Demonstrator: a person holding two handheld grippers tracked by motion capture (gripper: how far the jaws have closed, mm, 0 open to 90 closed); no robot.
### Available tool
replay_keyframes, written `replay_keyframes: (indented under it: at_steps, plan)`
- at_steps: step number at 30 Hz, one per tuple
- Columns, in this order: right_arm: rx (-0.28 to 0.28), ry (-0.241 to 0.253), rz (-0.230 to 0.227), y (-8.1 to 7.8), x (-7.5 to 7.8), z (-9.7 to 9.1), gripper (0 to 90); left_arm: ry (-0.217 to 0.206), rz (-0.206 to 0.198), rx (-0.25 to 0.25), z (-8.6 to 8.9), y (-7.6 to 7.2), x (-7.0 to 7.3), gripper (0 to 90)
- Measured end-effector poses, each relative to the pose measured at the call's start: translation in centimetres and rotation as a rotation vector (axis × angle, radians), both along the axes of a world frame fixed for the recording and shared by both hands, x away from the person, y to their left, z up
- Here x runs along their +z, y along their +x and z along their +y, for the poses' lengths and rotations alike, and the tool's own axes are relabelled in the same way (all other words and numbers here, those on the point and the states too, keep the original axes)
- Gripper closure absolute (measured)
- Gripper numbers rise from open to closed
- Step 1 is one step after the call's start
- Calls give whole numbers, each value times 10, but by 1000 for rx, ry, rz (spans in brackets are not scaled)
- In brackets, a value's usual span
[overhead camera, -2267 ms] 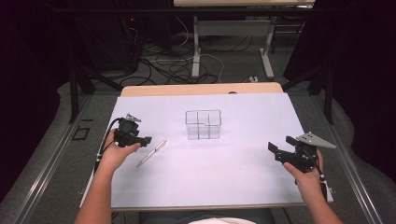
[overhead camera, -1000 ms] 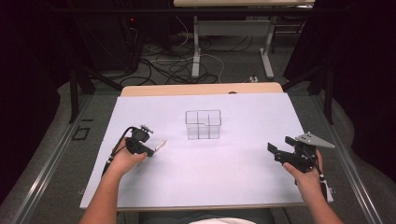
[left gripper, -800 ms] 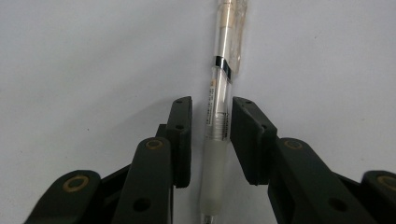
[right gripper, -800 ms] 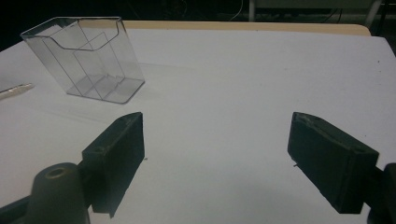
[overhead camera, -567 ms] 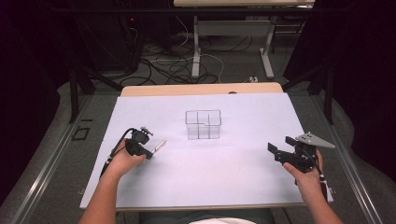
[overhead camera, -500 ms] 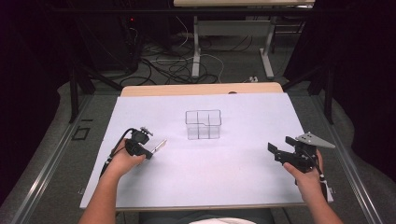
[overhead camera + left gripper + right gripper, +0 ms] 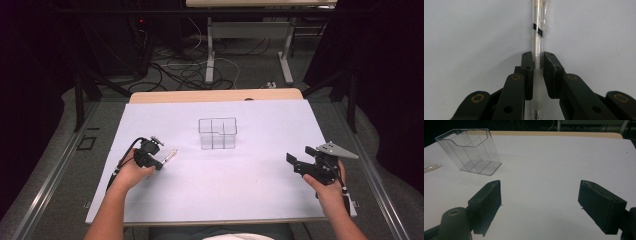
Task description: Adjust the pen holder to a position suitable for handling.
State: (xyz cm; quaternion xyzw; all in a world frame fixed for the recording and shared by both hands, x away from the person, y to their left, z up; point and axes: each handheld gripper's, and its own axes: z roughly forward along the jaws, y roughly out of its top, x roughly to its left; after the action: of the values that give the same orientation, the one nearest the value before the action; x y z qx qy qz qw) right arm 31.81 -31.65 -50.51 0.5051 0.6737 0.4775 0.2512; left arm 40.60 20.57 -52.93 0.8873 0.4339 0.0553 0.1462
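A clear plastic pen [image 7: 538, 37] lies on the white table sheet [image 7: 250, 175] at the left; its far end shows past the hand [image 7: 168, 155]. My left gripper [image 7: 538, 67] is shut on the pen's frosted grip, and the barrel with a black band and clip runs on ahead. In the high view my left gripper [image 7: 156, 163] sits low at the sheet's left. A clear plastic organizer box [image 7: 217, 133] with compartments stands at the middle; it stands at the upper left [image 7: 470, 152] in the right gripper view. My right gripper [image 7: 298, 162] hovers open at the right, jaws wide apart [image 7: 540, 202] with nothing between them.
The white sheet covers a wooden table whose far edge [image 7: 215, 95] shows beyond it. Metal rails [image 7: 50, 185] run along both sides. Cables and table legs [image 7: 210, 55] lie on the floor behind. The pen's tip end [image 7: 432, 167] shows left of the box.
My left gripper moved right along the sheet onto the pen and closed on it. For the last second it has barely shifted. The right gripper has stayed put.
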Motion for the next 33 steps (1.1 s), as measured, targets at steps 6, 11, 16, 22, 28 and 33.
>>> replay_keyframes:
  at_steps: [6,11,16,22,28,33]
  plan:
    - [3,3,1,0,0,1,182,-2,8,13,0,0,0,796]
    - [0,-3,6,0,0,0,182,-7,15,18,1,2,1,796]
    - [-2,0,14,0,0,0,182,-32,22,36,0,3,4,796]
    - [1,0,14,0,0,1,182,-72,21,56,0,2,9,796]
    - [3,-2,4,0,-1,2,182,-116,14,79,1,2,17,796]
    - [6,-31,-9,0,0,3,185,-153,-6,83,0,0,27,796]
